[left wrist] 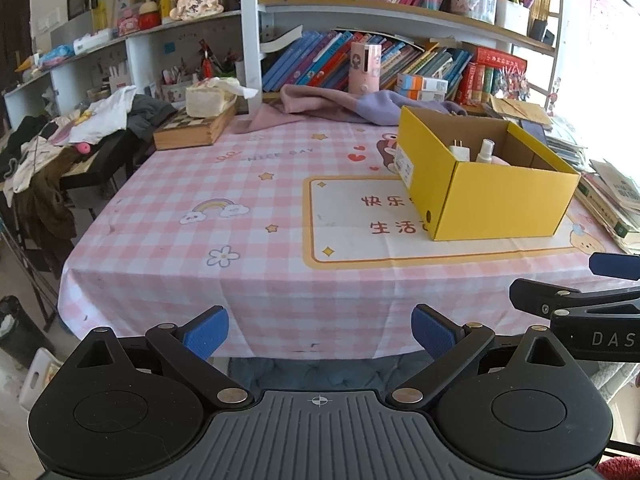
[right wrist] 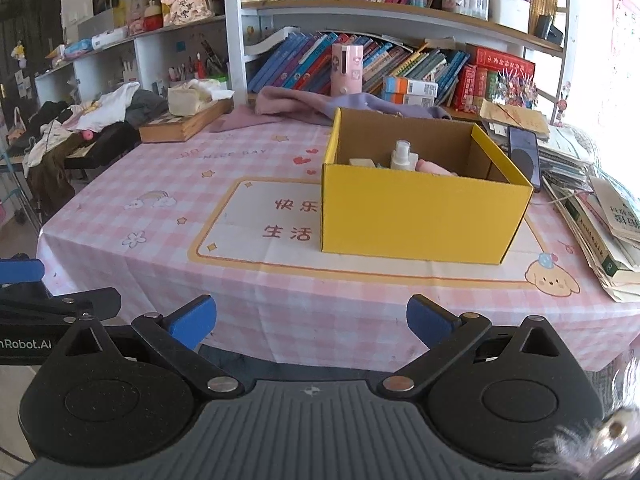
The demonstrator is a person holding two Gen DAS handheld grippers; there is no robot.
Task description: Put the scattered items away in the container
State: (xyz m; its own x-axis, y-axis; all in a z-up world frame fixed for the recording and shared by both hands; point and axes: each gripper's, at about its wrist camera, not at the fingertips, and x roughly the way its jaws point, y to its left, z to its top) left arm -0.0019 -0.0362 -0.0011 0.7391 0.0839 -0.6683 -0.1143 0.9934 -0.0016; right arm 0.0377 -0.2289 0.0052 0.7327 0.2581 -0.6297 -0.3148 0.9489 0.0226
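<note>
A yellow cardboard box stands open on the pink checked tablecloth, right of centre; it also shows in the right wrist view. Inside it I see a white plug adapter, a small white spray bottle and something pink. My left gripper is open and empty, held back at the table's near edge. My right gripper is open and empty, also at the near edge, in front of the box. The right gripper's side shows at the right of the left wrist view.
A pink-and-purple cloth and a pink cylinder lie at the table's back below bookshelves. A tissue box on a wooden chess case sits back left. Stacked books and a phone flank the box's right. Clothes pile on a side stand.
</note>
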